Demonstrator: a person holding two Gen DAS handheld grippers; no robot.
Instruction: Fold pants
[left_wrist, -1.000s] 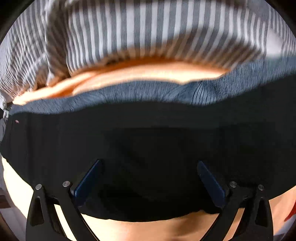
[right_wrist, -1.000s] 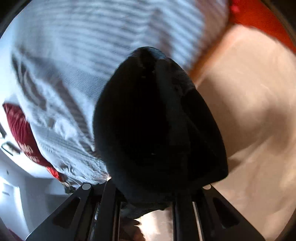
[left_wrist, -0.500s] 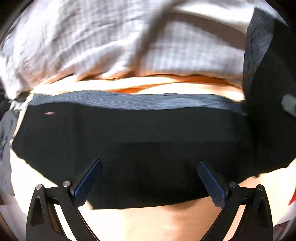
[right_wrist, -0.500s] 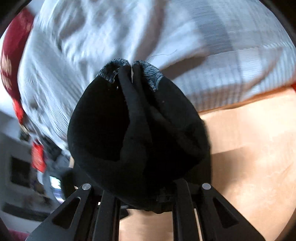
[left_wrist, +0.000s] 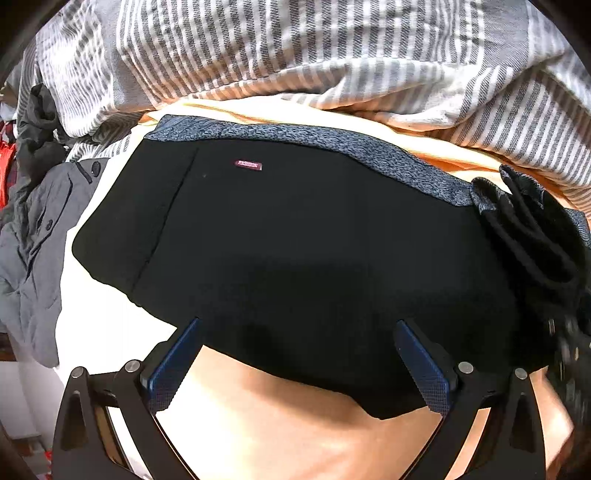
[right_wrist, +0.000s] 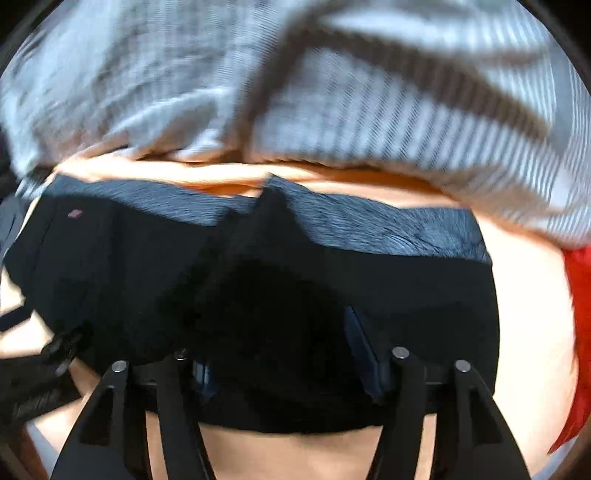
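Observation:
Black pants (left_wrist: 295, 251) with a blue-grey waistband (left_wrist: 332, 140) and a small pink label (left_wrist: 248, 165) lie folded flat on the peach sheet (left_wrist: 280, 428). My left gripper (left_wrist: 295, 354) is open and empty just above the pants' near edge. At the right in the left wrist view, a bunched fold of the pants (left_wrist: 532, 236) hangs from the other gripper. In the right wrist view the pants (right_wrist: 406, 295) spread across, and my right gripper (right_wrist: 280, 354) has its fingers parted wide with a fold of black cloth lying between them.
A grey-and-white striped blanket (left_wrist: 295, 48) is heaped along the far side. A dark grey jacket (left_wrist: 33, 240) lies at the left. Red cloth (right_wrist: 580, 295) shows at the right edge in the right wrist view.
My right gripper has swung down toward the flat pants and its fingers have opened from the tight pinch. My left gripper has pulled back a little, showing more of the pants.

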